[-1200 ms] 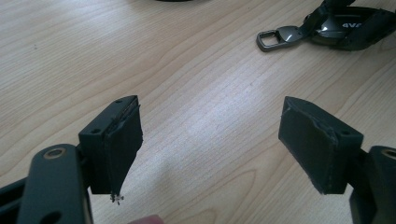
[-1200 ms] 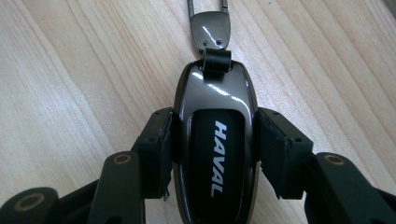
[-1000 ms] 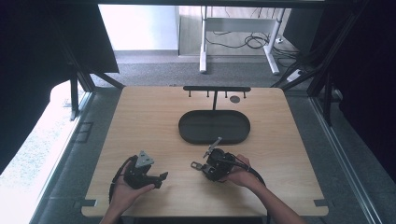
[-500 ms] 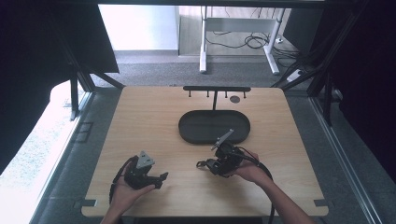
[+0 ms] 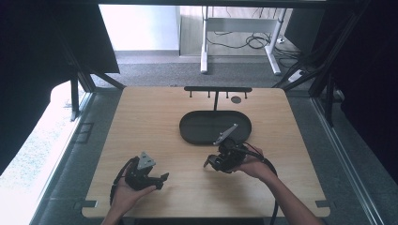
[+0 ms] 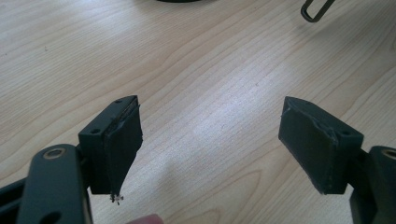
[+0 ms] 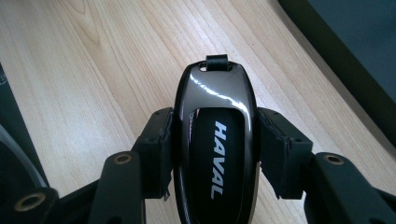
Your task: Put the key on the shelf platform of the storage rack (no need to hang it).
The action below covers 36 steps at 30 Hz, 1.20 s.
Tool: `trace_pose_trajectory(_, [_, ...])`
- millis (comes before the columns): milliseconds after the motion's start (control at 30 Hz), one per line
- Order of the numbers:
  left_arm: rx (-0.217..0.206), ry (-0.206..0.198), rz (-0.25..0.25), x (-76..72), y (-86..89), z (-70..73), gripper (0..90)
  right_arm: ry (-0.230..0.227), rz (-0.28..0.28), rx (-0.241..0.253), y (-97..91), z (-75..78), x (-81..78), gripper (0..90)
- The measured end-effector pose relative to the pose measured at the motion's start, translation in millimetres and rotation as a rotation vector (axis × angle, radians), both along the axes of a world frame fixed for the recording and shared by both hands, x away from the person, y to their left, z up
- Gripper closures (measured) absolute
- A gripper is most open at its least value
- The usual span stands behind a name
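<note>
The right gripper point(image 7: 215, 154) has its fingers point(image 7: 156, 149) clamped on the sides of a glossy black key fob point(image 7: 215, 140) lettered HAVAL, low centre of the right gripper view, over the wooden worktop point(image 5: 141, 122). The left gripper point(image 6: 210, 140) has its fingers point(image 6: 116, 144) wide apart, holding nothing. In the high view a dark oval tray point(image 5: 197, 129) sits mid-frame, just above the right gripper.
</note>
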<state>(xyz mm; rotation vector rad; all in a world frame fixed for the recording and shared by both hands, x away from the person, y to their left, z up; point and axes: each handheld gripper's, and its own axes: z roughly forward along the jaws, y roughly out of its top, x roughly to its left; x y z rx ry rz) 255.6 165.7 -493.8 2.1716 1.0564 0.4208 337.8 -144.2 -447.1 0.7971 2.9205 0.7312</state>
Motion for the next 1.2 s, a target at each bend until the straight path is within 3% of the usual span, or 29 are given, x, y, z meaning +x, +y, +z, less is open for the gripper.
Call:
trace_pose_trajectory(633, [-0.004, -0.008, 0.001, -0.1, -0.8, -0.1, 21.8, -0.015, 0.002, 0.020, -5.9, 20.0, 16.1, 49.5])
trace_pose_trajectory(1200, [0.011, 0.009, -0.019, -0.3, -5.1, -2.4, 21.6, -0.031, -0.011, 0.037, -10.3, 40.2, 37.6, 49.5])
